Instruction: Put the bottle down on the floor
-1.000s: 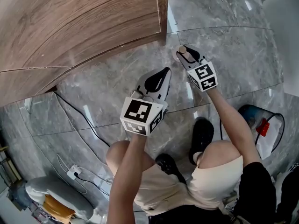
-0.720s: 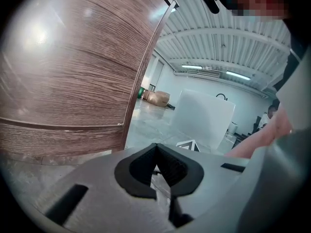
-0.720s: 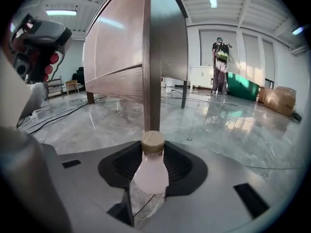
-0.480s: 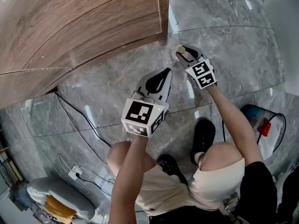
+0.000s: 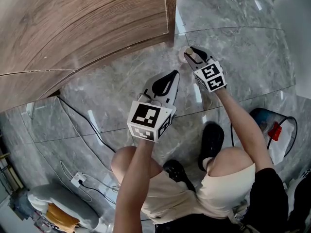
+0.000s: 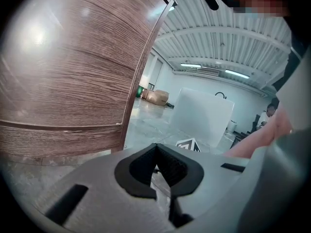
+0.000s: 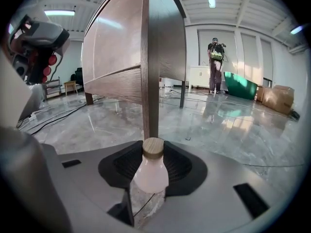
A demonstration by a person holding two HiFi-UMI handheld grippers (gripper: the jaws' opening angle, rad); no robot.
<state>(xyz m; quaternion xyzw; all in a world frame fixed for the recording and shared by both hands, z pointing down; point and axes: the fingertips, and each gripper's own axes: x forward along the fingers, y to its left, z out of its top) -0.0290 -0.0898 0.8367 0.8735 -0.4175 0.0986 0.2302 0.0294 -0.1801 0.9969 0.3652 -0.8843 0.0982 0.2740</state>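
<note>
1. The right gripper (image 7: 150, 165) is clamped on the pale bottle (image 7: 150, 174) just below its cork-coloured cap, low over the marble floor (image 5: 243, 57) near the wooden panel's (image 5: 73, 23) right corner.
2. The left gripper (image 6: 156, 171) hangs nearer, its jaws together on nothing.
3. The step in hand looks like the set-down (base contact is hidden). The next move calls for seating the bottle upright, then parting the jaws.
</note>
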